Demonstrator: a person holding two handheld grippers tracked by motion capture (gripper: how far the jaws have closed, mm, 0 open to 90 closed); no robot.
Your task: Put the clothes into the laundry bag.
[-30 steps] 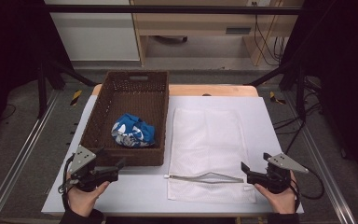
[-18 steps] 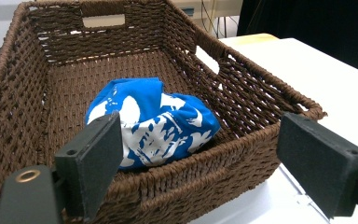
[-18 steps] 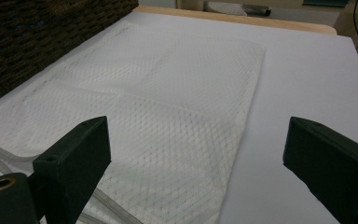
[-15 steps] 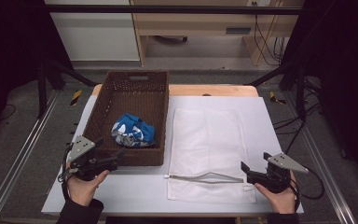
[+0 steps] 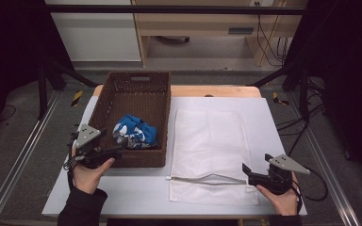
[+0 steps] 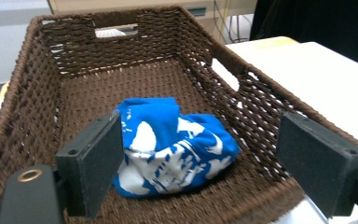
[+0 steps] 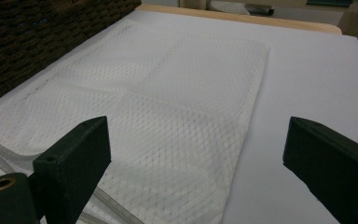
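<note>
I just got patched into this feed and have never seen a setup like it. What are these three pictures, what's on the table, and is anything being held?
A person holds a hand-held gripper in each hand. The high view looks down: left hand-held gripper by the wicker basket, right hand-held gripper at the white mesh bag. The other two pictures come from cameras riding on each tool, looking along its black jaws. The left one faces the crumpled blue-and-white cloth in the basket; the right one faces the bag. Both are open and hold nothing.

High cam looks fwd/down over table (image 5: 226,106); left claw cam close on basket (image 6: 46,60), right's on mesh bag (image 7: 177,93).
</note>
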